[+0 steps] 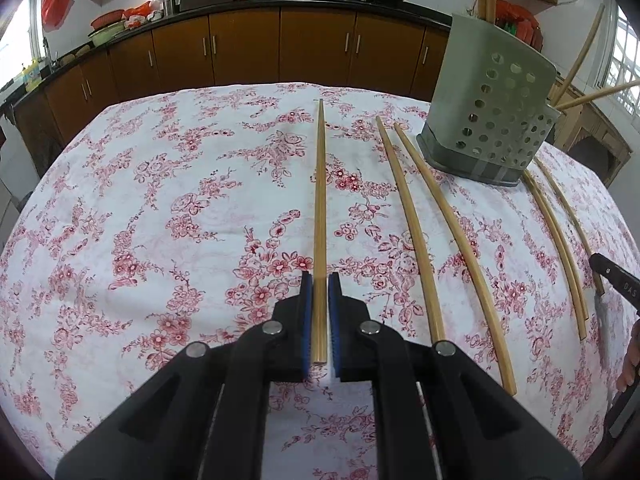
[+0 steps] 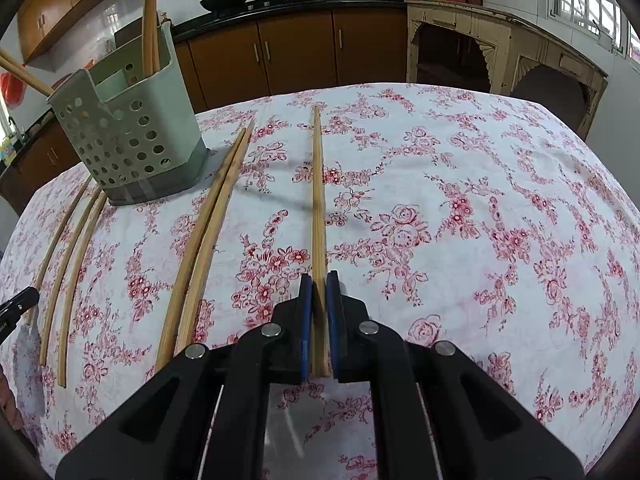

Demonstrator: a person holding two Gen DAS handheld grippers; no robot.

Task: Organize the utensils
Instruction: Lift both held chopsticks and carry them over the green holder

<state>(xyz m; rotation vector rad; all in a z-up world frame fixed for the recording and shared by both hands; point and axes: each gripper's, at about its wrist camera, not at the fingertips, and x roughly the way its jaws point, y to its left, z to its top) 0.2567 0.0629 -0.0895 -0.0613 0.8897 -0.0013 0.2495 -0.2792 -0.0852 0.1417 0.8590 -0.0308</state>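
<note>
In the left wrist view my left gripper [image 1: 319, 280] is shut on a pair of bamboo chopsticks [image 1: 320, 200] that points away over the tablecloth. Two loose chopsticks [image 1: 424, 236] lie to its right, and more chopsticks [image 1: 560, 240] lie beyond them. A grey-green perforated utensil holder [image 1: 492, 120] stands at the far right with chopsticks in it. In the right wrist view my right gripper [image 2: 319, 280] is shut on another pair of chopsticks [image 2: 318, 200]. Two chopsticks [image 2: 208, 240] lie to its left, and the holder [image 2: 128, 132] stands at the far left.
The table has a white cloth with red flowers [image 1: 160, 220]. Brown kitchen cabinets [image 1: 248, 48] and a counter with woks run behind it. A cream sideboard [image 2: 500, 48] stands at the right. The other gripper's tip [image 1: 616, 280] shows at the right edge of the left wrist view.
</note>
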